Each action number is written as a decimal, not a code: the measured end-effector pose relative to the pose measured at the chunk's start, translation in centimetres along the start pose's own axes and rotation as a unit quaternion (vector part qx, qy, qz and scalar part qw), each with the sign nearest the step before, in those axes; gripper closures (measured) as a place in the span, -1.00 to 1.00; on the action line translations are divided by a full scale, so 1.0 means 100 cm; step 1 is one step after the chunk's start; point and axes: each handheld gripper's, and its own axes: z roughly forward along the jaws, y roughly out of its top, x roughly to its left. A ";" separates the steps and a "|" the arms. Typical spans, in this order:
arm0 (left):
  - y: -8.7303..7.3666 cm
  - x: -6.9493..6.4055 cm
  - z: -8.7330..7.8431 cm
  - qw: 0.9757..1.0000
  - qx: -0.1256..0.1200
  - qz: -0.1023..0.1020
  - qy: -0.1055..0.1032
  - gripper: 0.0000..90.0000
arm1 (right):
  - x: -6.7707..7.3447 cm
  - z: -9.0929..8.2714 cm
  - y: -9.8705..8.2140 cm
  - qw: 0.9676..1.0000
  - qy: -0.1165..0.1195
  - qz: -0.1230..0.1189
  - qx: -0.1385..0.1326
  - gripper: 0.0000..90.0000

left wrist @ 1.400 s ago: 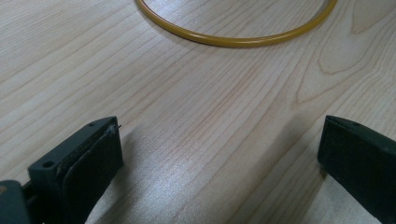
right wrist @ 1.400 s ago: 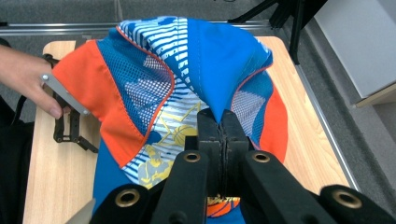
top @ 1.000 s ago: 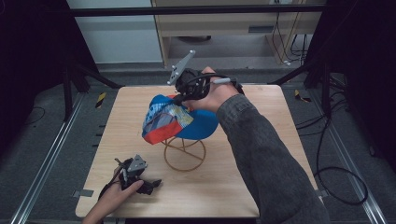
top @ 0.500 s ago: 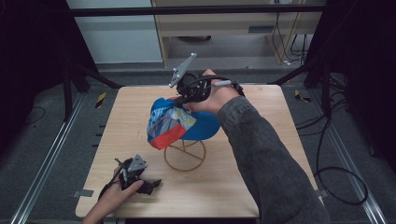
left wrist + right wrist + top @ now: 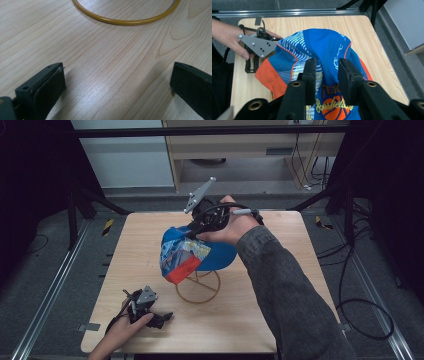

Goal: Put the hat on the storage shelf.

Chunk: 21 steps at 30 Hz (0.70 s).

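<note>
I see a blue cap (image 5: 322, 47) with orange panels and white stripes, a yellow wire stand (image 5: 198, 289), pale wood table (image 5: 280, 310).

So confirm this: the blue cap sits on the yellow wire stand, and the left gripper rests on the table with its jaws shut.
Not shut. The left gripper view shows the left gripper with jaws wide apart over bare table. The blue cap does sit on the yellow wire stand.

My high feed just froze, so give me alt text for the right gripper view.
The right gripper has just been opening its jaws, now slightly apart over the crown of a blue and orange cap, with a fold of fabric between them. Beyond the cap, the left gripper rests on the wooden table in the person's hand.
</note>
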 end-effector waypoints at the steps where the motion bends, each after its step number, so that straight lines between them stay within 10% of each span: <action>1: 0.000 0.000 0.000 1.000 0.000 0.000 0.000 -1.00 | 0.000 -0.001 -0.001 1.000 0.000 0.004 -0.002 0.44; 21: 0.000 0.000 0.000 1.000 0.000 0.000 0.000 -1.00 | 0.005 -0.017 -0.016 0.999 -0.016 0.036 -0.018 0.21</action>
